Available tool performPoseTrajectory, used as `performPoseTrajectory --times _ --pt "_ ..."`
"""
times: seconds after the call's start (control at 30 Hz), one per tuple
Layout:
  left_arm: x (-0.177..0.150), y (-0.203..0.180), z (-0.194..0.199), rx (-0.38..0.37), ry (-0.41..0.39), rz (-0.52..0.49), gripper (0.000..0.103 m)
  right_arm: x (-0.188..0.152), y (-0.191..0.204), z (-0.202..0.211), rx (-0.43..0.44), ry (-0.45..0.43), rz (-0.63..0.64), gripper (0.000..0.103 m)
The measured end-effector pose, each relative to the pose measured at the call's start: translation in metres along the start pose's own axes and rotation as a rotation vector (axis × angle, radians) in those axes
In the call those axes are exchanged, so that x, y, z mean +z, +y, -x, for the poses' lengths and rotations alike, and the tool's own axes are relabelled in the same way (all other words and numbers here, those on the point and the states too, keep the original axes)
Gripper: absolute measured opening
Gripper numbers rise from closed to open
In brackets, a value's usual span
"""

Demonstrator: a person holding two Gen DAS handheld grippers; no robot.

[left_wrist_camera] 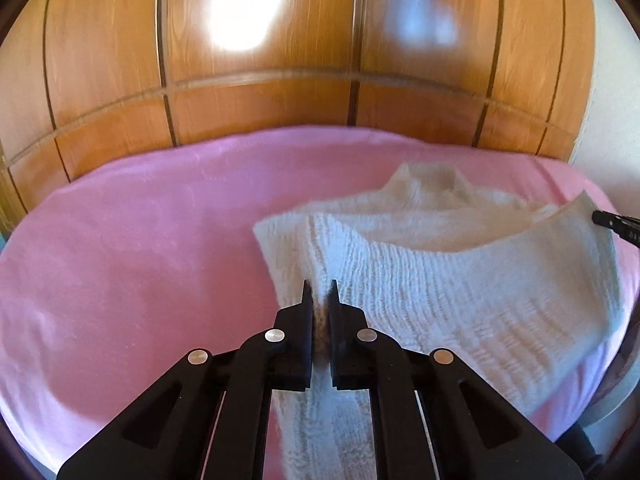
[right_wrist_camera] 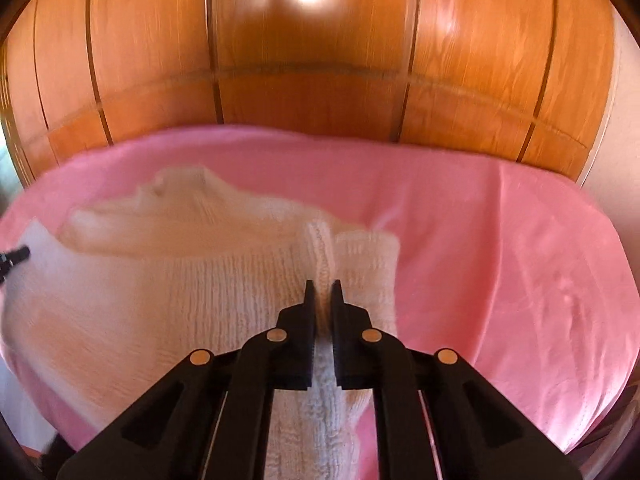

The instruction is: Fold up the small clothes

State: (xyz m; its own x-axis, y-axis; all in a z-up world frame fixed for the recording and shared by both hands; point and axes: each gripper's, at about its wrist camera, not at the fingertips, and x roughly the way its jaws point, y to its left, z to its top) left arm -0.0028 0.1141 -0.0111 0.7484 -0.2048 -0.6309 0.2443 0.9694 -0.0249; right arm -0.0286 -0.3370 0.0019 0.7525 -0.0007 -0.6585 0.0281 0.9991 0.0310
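Pinching opposite corners of the sweater (left_wrist_camera: 460, 280), the left gripper (left_wrist_camera: 320, 292) and right gripper (right_wrist_camera: 323, 292) lift its near hem off the pink sheet (left_wrist_camera: 140, 240), centre frame, ready to fold.

sweater (left_wrist_camera: 460, 280) | white ribbed knit, small | near edge lifted and pinched at two corners, far part with neck lying flat | on pink sheet (left_wrist_camera: 140, 240)

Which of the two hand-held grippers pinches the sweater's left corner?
The left hand-held gripper, shut on the white sweater; the right hand-held gripper pinches the opposite corner.
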Motion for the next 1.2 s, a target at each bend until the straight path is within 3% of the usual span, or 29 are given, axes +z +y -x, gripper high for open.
performPoseTrajectory --times 0.2,0.4,0.6,0.77,0.93,1.0,1.03,1.1,1.2 --pt "0.025 0.003 0.011 -0.019 -0.061 0.023 0.005 0.030 -0.010 0.003 0.038 -0.055 -0.077 0.006" --pt "0.073 0.010 -0.033 0.013 -0.077 0.053 0.005 0.068 -0.025 -0.048 0.009 -0.057 -0.162 0.006" --pt "0.102 0.017 -0.120 0.086 0.026 0.082 0.005 0.076 -0.038 -0.136 -0.106 0.043 -0.184 0.006" --pt "0.074 0.011 -0.195 0.195 0.211 0.040 0.005 0.045 -0.044 -0.200 -0.200 0.190 -0.176 0.000" --pt "0.068 0.001 -0.190 0.239 0.197 0.001 0.005 0.040 -0.061 -0.196 -0.154 0.192 -0.250 0.001" --pt "0.069 0.001 -0.174 0.231 0.165 0.013 0.008 0.044 -0.061 -0.183 -0.156 0.154 -0.246 0.011" --pt "0.070 0.000 -0.164 0.230 0.143 0.018 0.008 0.046 -0.061 -0.173 -0.152 0.125 -0.242 0.029" --pt "0.066 -0.001 -0.136 0.215 0.096 0.041 0.008 0.049 -0.053 -0.147 -0.180 0.054 -0.214 0.056" --pt "0.060 -0.010 -0.100 0.180 0.051 0.057 0.008 0.050 -0.031 -0.111 -0.138 -0.004 -0.150 0.063"
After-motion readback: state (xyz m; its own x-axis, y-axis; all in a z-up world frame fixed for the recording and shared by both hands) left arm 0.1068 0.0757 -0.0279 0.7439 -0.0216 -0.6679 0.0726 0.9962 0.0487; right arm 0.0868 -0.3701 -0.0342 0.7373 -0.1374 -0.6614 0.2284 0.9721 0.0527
